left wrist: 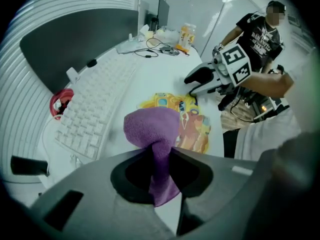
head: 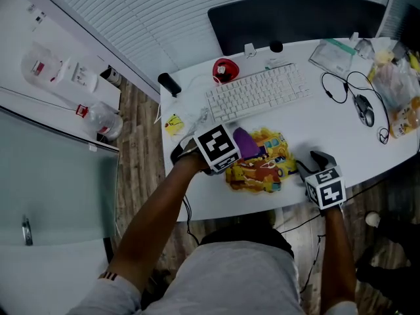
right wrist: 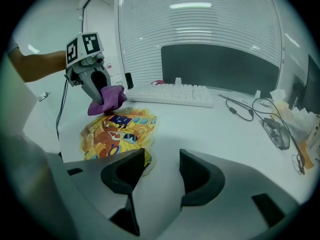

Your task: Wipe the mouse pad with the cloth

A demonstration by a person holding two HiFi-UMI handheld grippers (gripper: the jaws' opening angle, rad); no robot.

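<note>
Wipe stroke, judged at its start | left gripper (left wrist: 160, 160) clamped on purple cloth (left wrist: 152, 128), pressed at mouse pad's (head: 264, 168) 10 o'clock edge | right gripper (right wrist: 157, 172) parted, empty, at 4 o'clock | next: likely sweeping toward 4 o'clock

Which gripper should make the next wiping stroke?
Left gripper, probably: its jaws are shut on the cloth, at the pad's far edge. The right gripper is open and empty, beside the pad.

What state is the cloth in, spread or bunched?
Bunched: the purple cloth is a wadded lump pinched by the left hand-held gripper.
</note>
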